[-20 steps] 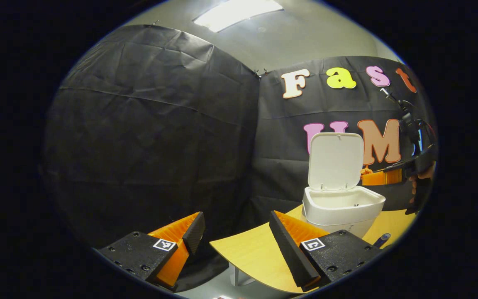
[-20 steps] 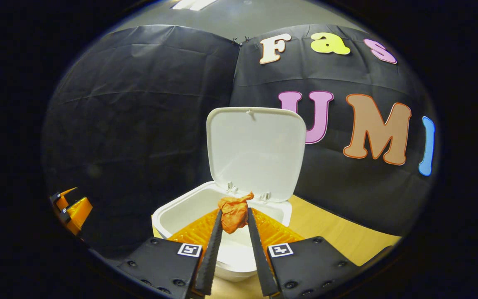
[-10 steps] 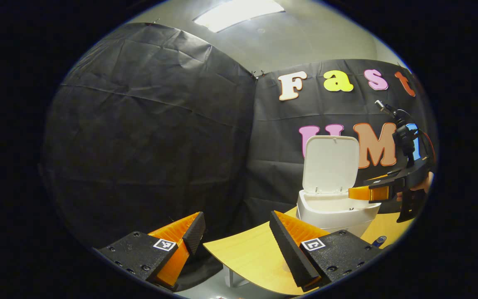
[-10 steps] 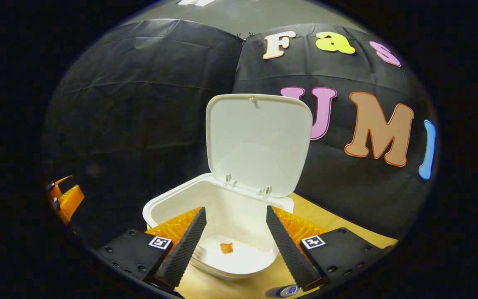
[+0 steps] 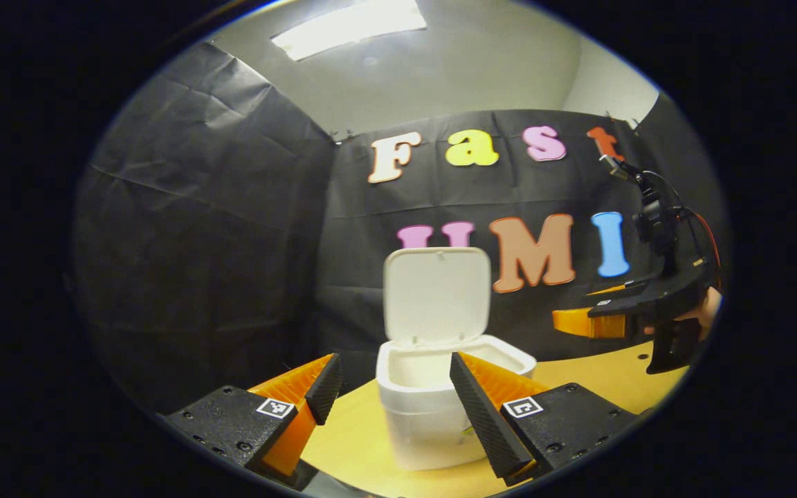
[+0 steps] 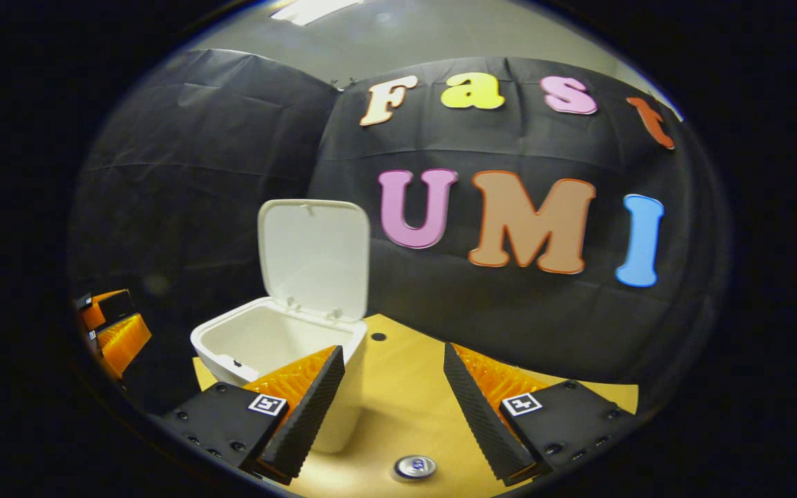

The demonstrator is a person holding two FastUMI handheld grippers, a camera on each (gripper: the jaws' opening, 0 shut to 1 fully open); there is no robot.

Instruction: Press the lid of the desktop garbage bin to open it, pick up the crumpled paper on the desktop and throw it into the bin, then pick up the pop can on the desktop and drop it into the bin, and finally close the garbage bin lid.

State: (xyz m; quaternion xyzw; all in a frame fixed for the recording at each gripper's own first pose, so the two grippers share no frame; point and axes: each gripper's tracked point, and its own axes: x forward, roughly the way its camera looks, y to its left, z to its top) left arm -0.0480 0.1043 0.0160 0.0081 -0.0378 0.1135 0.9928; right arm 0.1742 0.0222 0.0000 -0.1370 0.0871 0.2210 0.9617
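The white bin [image 5: 433, 415] stands on the wooden table with its lid [image 5: 436, 294] upright and open. My left gripper [image 5: 395, 391] is open, and the bin sits just beyond its fingers. To the bin's right my right gripper [image 5: 578, 322] hangs in the air, held by a hand [image 5: 706, 311]. In the right gripper view the bin [image 6: 260, 349] is at the left with its lid [image 6: 315, 256] up. My right gripper [image 6: 391, 404] is open over bare table, to the bin's right. The pop can [image 6: 414, 467] stands upright just below and between its fingers. The bin's floor is hidden.
The wooden table [image 6: 412, 377] has a small dark hole [image 6: 378, 337] beside the bin. Black cloth walls close in behind and to the left. My left gripper [image 6: 111, 332] is at the far left edge of the right gripper view.
My right gripper opened and the orange crumpled paper fell into the bin. It then drew back to the bin's right, over the can. The left gripper view has swung to face the bin.
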